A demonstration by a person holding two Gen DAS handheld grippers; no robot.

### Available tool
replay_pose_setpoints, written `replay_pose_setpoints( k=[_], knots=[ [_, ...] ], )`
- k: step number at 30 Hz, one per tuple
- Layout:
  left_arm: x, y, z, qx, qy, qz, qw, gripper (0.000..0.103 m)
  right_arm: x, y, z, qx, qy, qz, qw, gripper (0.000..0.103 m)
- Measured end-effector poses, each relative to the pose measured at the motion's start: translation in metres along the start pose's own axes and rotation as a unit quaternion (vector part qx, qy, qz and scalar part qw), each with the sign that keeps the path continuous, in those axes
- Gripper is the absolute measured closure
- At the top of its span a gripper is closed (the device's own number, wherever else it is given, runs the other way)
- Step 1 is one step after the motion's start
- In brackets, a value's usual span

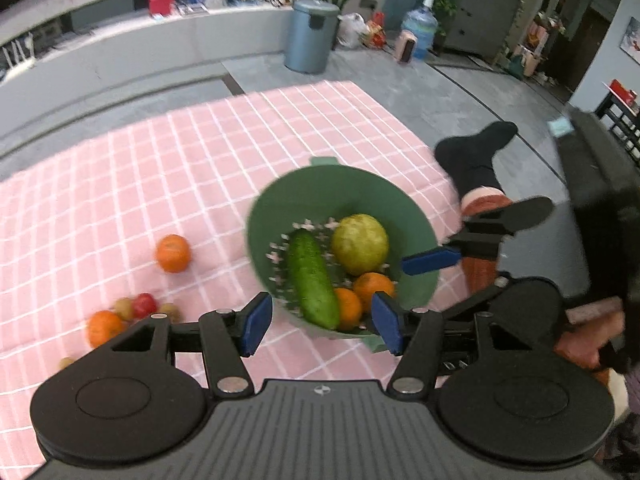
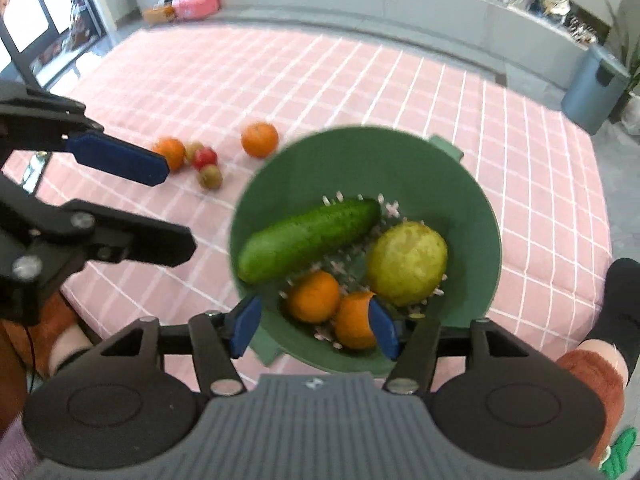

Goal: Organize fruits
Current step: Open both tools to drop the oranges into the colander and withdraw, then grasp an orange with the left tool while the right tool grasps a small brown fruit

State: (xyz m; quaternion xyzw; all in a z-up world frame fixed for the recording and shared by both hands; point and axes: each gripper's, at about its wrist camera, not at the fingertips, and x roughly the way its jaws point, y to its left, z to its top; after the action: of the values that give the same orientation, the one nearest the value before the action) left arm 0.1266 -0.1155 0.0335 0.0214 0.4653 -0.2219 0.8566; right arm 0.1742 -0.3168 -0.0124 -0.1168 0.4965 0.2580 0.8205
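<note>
A green colander bowl (image 1: 276, 208) (image 2: 400, 160) sits on the pink checked cloth (image 1: 120, 180). It holds a cucumber (image 1: 312, 280) (image 2: 308, 236), a yellow-green round fruit (image 1: 360, 244) (image 2: 406, 262) and two oranges (image 1: 374, 286) (image 2: 314, 296). More oranges (image 1: 173, 253) (image 2: 259, 139) and small red and tan fruits (image 1: 144, 305) (image 2: 205, 158) lie loose on the cloth. My left gripper (image 1: 322, 324) (image 2: 172, 206) hovers open over the bowl's near edge, holding nothing. My right gripper (image 2: 315, 330) (image 1: 476, 236) stands open above the bowl's oranges, its pads pressing on nothing.
A person's leg in a black sock (image 1: 480, 152) (image 2: 620, 300) rests beside the cloth's right edge. A grey bin (image 1: 312, 36) (image 2: 592, 88) and a water bottle (image 1: 418, 28) stand on the floor beyond. A low grey ledge with clutter runs along the back.
</note>
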Motion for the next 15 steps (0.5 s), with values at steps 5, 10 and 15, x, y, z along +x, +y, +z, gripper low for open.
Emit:
replay_pose_setpoints(
  k=[5,10,15],
  knots=[
    [-0.014,0.015,-0.015,-0.013,-0.025,0.016,0.9995,0.035,-0.012,0.033,-0.006,0.004,-0.058,-0.011,0.998,0.044],
    [-0.024,0.036,-0.034,-0.032,-0.042,0.044,0.9977,0.035,-0.016,0.064,-0.011,0.012,-0.115,-0.03,0.993,0.04],
    [-0.035,0.06,-0.054,-0.051,-0.075,0.065,0.9937,0.035,-0.011,0.097,-0.013,0.014,-0.172,-0.049,0.984,0.04]
  ],
)
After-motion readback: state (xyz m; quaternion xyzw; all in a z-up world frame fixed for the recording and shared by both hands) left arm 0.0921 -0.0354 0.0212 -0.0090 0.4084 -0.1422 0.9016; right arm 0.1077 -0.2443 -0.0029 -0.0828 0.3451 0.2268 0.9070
